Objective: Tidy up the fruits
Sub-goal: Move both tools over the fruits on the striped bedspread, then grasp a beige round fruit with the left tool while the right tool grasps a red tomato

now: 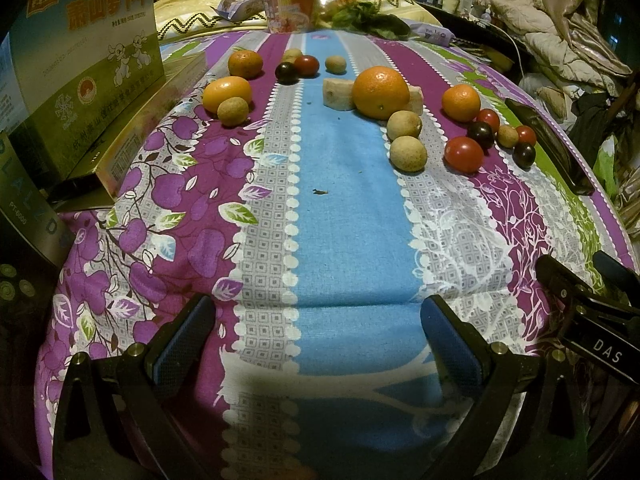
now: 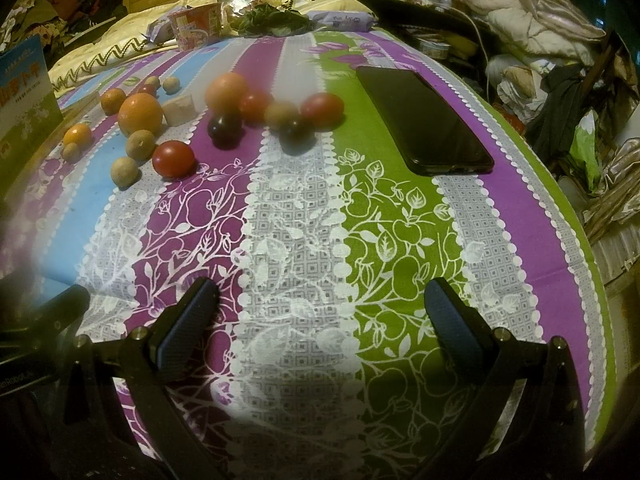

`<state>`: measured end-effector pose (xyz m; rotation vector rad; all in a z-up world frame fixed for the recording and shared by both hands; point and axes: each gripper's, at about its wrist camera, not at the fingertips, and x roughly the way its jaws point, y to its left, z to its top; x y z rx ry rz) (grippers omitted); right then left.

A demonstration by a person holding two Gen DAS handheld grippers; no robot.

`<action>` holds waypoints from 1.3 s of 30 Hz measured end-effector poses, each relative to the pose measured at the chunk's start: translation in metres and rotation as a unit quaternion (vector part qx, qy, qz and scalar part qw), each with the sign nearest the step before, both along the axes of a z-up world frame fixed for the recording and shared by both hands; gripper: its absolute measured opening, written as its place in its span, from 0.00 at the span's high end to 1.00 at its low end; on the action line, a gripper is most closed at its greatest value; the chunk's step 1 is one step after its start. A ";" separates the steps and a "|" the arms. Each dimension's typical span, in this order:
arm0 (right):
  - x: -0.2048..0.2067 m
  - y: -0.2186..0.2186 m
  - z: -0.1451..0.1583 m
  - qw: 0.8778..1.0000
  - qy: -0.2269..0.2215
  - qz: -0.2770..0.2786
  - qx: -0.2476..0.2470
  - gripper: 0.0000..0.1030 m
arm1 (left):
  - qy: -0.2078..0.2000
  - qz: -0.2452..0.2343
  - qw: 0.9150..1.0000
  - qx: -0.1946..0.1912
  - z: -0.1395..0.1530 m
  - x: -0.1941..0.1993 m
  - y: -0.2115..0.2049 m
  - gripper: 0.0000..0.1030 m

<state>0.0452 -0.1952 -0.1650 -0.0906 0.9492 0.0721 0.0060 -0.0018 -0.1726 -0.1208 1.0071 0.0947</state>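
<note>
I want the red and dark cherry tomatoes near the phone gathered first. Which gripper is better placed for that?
Probably the right gripper: it is open, empty, and the tomato cluster by the phone lies almost straight ahead. From the left gripper, also open, that cluster sits far off to the right.

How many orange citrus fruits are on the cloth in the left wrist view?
4. The large orange sits mid-cloth; one mandarin lies to its right, by the tomatoes; two more lie far left, near the box. Smaller ones could be hidden behind it.
</note>
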 end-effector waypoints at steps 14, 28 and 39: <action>0.000 0.000 0.000 1.000 0.000 0.000 -0.001 0.00 | 0.001 0.000 1.000 0.000 0.000 0.000 0.000 0.00; -0.008 -0.013 0.003 0.996 0.031 0.083 0.024 0.00 | 0.001 -0.002 0.996 -0.088 0.016 0.013 0.018 0.01; -0.014 -0.017 0.002 0.995 0.026 0.086 0.040 0.00 | -0.014 -0.029 0.990 -0.135 0.021 0.074 0.001 0.33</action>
